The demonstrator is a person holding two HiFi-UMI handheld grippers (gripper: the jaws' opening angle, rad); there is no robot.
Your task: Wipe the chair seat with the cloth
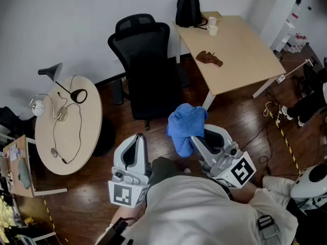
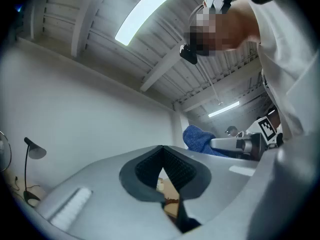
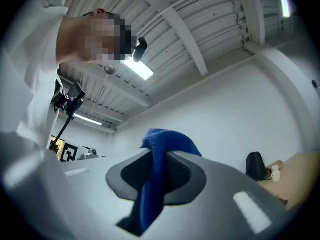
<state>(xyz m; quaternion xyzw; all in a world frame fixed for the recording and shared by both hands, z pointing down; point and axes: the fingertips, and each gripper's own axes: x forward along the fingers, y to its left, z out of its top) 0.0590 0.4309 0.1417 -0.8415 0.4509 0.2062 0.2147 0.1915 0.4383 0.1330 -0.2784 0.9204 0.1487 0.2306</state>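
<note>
There, cloth (image 1: 185, 121) in right claw (image 1: 196, 139)

Even, bright overhead light fills the head view: shadows on the dark wooden floor (image 1: 240, 111) are soft, and the black mesh office chair (image 1: 145, 70) swallows most of its own detail. Both gripper views bend straight lines hard and darken to black at the corners. In the left gripper view a long white ceiling strip light (image 2: 150, 11) burns out to pure glare. The grey shells of the left gripper (image 2: 163, 156) and right gripper (image 3: 156, 156) sit close and blurred, while the blue towelling cloth (image 3: 170, 136) keeps its saturated colour.
</note>
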